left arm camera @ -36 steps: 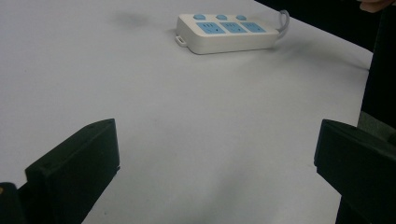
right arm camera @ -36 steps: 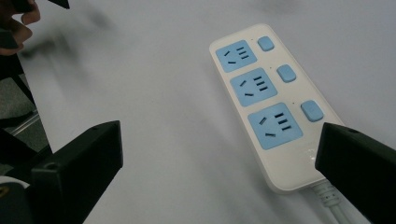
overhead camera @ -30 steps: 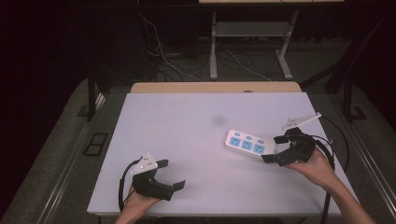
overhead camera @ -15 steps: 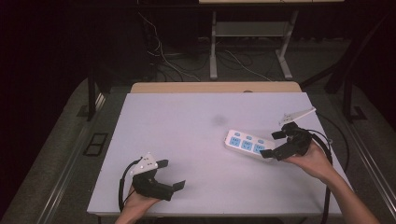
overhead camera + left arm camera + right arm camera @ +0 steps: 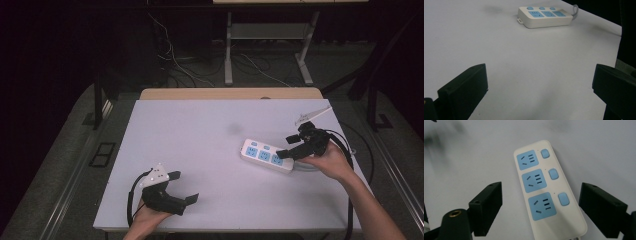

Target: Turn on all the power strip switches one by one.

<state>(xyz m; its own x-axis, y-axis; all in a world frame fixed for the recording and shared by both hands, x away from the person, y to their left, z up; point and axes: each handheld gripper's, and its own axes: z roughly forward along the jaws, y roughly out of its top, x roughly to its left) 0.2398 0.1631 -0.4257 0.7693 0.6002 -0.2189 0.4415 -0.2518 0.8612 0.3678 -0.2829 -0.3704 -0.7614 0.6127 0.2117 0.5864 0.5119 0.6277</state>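
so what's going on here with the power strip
A person holds a claw in each hand at a white table. The right claw hangs open over a white power strip with three blue sockets, its jaws standing either side of the strip without gripping it. The left claw sits open near the table's front edge, well away from the strip.

The right gripper [image 5: 293,144] has edged forward over the power strip [image 5: 266,156] (jaws spread).

Black grippers [image 5: 287,145], blocky jaws; the left gripper [image 5: 182,187] bears a grey three-cornered plate.
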